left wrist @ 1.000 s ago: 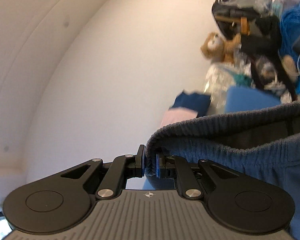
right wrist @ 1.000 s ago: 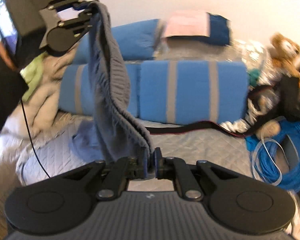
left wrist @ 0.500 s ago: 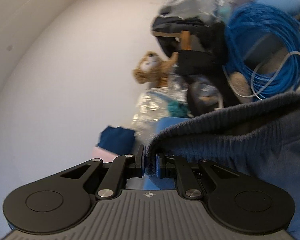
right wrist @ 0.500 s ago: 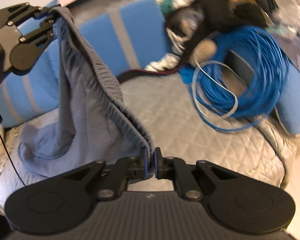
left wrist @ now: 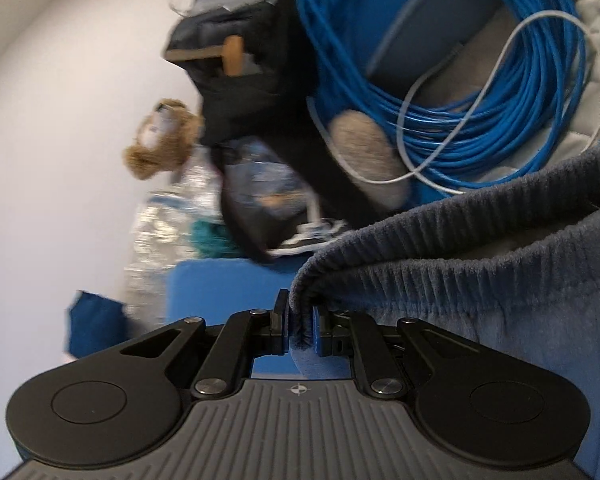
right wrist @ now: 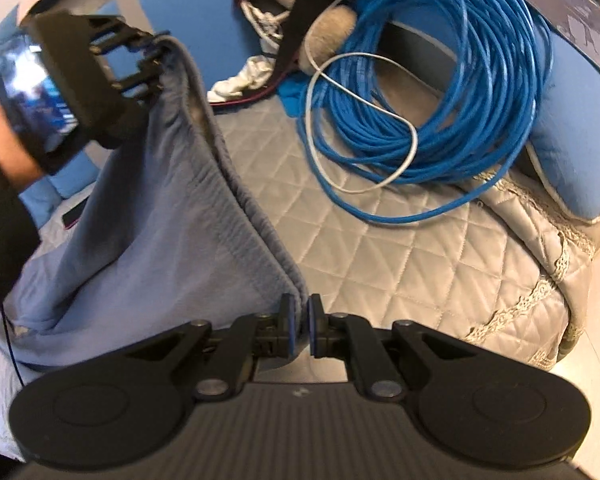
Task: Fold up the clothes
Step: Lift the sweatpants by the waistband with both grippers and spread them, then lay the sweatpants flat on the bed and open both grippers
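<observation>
My left tongs [left wrist: 300, 326] and right tongs [right wrist: 304, 326] both pinch the shorts' [right wrist: 160, 232] waistband; the blue cable [right wrist: 440, 92] lies at one o'clock on the quilt [right wrist: 400, 264].

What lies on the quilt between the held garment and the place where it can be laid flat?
Nothing visible lies on the bare quilt beside the garment. The blue cable coil sits farther back, apart from the cloth. Both tongs, left and right, grip the waistband.
</observation>
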`<control>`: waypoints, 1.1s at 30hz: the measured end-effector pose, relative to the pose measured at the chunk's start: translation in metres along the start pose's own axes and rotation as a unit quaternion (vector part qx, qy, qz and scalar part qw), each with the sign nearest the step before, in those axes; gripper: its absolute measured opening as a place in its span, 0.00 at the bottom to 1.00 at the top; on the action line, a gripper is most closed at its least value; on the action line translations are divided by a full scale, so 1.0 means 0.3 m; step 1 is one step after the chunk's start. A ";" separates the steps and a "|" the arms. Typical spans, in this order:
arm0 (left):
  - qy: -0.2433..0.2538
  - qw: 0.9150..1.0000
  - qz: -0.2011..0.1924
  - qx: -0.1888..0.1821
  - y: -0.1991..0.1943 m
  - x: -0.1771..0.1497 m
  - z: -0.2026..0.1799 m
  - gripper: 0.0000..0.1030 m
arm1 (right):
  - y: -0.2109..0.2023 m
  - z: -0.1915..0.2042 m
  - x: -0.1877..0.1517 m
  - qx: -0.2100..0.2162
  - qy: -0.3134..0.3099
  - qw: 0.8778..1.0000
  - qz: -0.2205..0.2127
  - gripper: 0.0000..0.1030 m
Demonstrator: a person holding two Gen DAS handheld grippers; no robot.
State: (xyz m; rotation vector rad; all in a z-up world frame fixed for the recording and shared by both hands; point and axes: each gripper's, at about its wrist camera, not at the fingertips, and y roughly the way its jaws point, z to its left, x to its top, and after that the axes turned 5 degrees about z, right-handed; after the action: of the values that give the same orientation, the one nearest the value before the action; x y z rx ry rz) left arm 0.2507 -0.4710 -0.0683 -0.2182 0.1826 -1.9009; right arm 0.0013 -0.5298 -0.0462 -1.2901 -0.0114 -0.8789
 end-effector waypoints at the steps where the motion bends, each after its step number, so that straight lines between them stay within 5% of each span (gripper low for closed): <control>1: -0.001 1.000 0.005 -0.011 0.033 0.011 -0.025 0.10 | 0.012 -0.009 0.005 -0.002 0.002 1.000 0.001 0.06; 5: 0.014 0.999 0.015 -0.043 0.131 0.031 -0.140 0.13 | 0.073 -0.041 0.019 -0.007 0.014 1.000 0.013 0.06; 7: 0.016 0.998 0.023 -0.050 0.174 0.032 -0.183 0.28 | 0.103 -0.051 0.020 -0.011 0.017 1.000 0.018 0.06; 9: -0.002 0.999 0.033 -0.027 0.195 0.026 -0.191 0.61 | 0.129 -0.057 0.020 -0.017 0.019 0.999 0.024 0.07; 10: -0.021 0.999 0.035 -0.016 0.193 0.020 -0.179 0.64 | 0.139 -0.058 0.020 -0.022 0.020 0.999 0.027 0.09; 12: -0.060 0.997 0.039 0.005 0.189 0.008 -0.155 0.82 | 0.148 -0.054 0.019 -0.044 0.011 0.999 0.021 0.45; 13: -0.084 0.996 0.043 0.007 0.178 -0.005 -0.132 0.84 | 0.146 -0.052 0.020 -0.054 0.002 0.998 0.009 0.55; 14: -0.109 0.993 0.047 0.007 0.161 -0.023 -0.105 0.85 | 0.139 -0.050 0.021 -0.058 -0.008 0.998 -0.006 0.75; 16: -0.164 0.985 0.055 -0.011 0.106 -0.073 -0.049 0.85 | 0.126 -0.046 0.026 -0.045 -0.029 0.998 -0.029 0.87; 23: -0.294 0.952 0.059 -0.067 -0.150 -0.305 0.097 0.87 | 0.138 -0.020 0.086 0.056 -0.084 0.993 -0.062 0.82; 28: -0.403 0.905 0.059 -0.126 -0.332 -0.515 0.201 0.94 | 0.231 0.002 0.163 0.122 -0.124 0.984 -0.037 0.75; 31: -0.464 0.871 0.059 -0.153 -0.429 -0.640 0.236 0.95 | 0.290 0.011 0.202 0.129 -0.132 0.983 -0.022 0.70; 33: -0.487 0.856 0.061 -0.163 -0.491 -0.712 0.238 0.95 | 0.322 0.015 0.217 0.127 -0.138 0.982 -0.016 0.65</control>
State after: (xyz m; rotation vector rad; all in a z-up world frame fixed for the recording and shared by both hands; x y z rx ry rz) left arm 0.2030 -0.2221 0.0221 -1.3258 -0.1747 -1.4158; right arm 0.1031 -0.5613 -0.0937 -1.1642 -0.3543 -0.6944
